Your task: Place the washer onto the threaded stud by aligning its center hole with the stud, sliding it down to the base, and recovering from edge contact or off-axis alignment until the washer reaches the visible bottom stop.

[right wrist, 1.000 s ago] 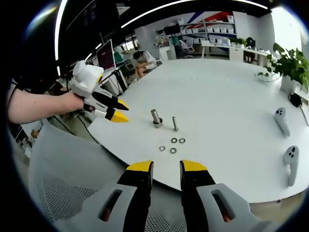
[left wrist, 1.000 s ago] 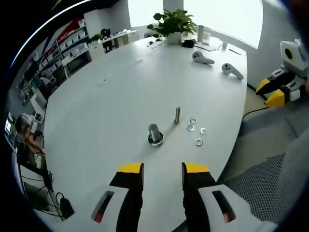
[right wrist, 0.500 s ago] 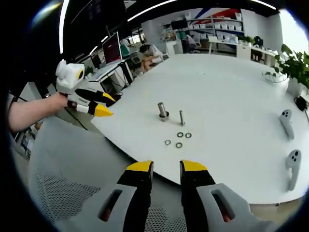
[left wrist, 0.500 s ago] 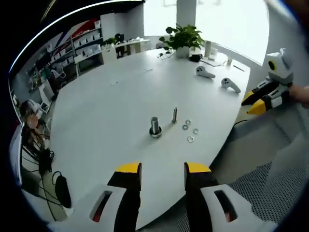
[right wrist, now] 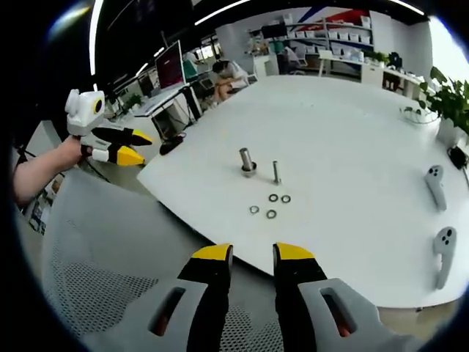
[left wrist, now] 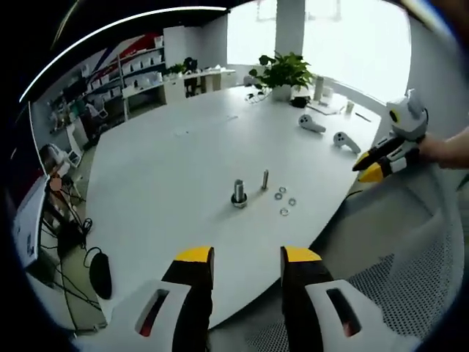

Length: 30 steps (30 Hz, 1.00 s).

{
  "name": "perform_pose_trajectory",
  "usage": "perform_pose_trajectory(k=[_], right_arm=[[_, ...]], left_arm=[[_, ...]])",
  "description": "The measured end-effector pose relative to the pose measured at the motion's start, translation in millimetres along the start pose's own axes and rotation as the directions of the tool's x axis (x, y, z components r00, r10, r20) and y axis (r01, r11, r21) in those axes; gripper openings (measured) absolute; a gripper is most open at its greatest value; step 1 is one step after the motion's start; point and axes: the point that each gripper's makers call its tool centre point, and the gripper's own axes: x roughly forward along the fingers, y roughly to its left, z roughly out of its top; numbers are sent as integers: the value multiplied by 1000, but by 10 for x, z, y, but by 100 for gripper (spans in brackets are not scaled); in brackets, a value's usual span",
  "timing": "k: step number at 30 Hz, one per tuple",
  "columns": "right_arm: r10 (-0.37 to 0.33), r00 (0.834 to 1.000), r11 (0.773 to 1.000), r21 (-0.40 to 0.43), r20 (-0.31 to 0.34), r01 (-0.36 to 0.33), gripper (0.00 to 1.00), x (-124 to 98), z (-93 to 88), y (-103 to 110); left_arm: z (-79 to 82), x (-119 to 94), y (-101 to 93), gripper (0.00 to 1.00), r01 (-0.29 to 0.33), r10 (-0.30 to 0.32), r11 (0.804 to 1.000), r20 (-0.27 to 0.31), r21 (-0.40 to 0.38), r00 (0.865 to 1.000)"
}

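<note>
Both the left gripper point(left wrist: 246, 258) and the right gripper point(right wrist: 252, 254) hang off the white table's point(right wrist: 352, 139) edge with yellow-tipped jaws parted and empty. Well ahead of them, four flat metal washers point(right wrist: 270, 206) lie loose just beside the slim threaded stud point(right wrist: 276, 172); a thicker steel cylinder point(right wrist: 247, 161) stands on the stud's other side.
</note>
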Motion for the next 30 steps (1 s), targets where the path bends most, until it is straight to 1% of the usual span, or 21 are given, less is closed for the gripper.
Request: perform_pose_trajectory(k=[4, 7, 8, 9, 10, 12, 13, 15, 16, 17, 19, 21, 23, 25, 27, 30], right_arm=[[-2, 1000, 1000, -3, -10, 2, 24, 4, -15, -2], [-5, 1000, 1000, -2, -15, 5, 24, 6, -22, -9], [-6, 1000, 1000, -1, -17, 6, 24, 7, -27, -10], [-5, 1000, 1000, -2, -19, 5, 24, 9, -31, -9], [-4, 1000, 1000, -3, -22, 4, 24, 11, -37, -5], [-2, 1000, 1000, -8, -27, 2, 25, 14, -45, 0], [-2, 1000, 1000, -8, -29, 2, 25, 15, -48, 0], [0, 999, 1000, -9, -33, 0, 25, 17, -54, 1], [1, 999, 1000, -11, -37, -2, 25, 20, -62, 4], [2, 999, 1000, -12, -39, -3, 25, 21, -65, 5], [2, 999, 1000, -12, -34, -3, 25, 18, -57, 7], [4, 999, 1000, -8, -33, -4, 25, 14, -56, 6], [9, 1000, 1000, -13, -29, -9, 25, 16, -47, 18], [12, 1000, 1000, -15, -25, -12, 25, 15, -40, 28], [9, 1000, 1000, -11, -28, -9, 25, 15, -47, 24], [8, 999, 1000, -12, -33, -8, 25, 20, -48, 22]], left_arm=[[-85, -62, -76, 34, 21, -21, 999, 4, -33, 1000], [-136, -89, -83, 33, 15, -14, 999, 16, -39, 1000], [-134, -98, -75, 30, 7, -6, 999, 31, -40, 999], [-102, -108, -67, 29, 0, 2, 1000, 62, -31, 998], [-65, -125, -81, 29, 2, -2, 1000, 90, -6, 996], [10, -153, -66, 30, -31, 28, 999, 114, 30, 993], [23, -150, -93, 30, -22, 19, 1000, 120, 22, 993], [5, -127, -129, 32, 7, -7, 1000, 118, -4, 993], [-7, -127, -136, 33, 12, -11, 1000, 115, -5, 993], [-4, -137, -152, 33, 16, -16, 1000, 118, 2, 993], [30, -166, -203, 33, 25, -26, 1000, 146, 14, 989], [27, -156, -221, 32, 24, -27, 999, 145, 25, 989], [6, -135, -198, 32, 12, -17, 999, 131, 40, 991], [14, -142, -168, 32, 2, -7, 999, 136, 42, 991], [19, -152, -145, 32, -2, -2, 1000, 144, 31, 990], [-3, -132, -122, 32, 8, -9, 1000, 135, 8, 991]])
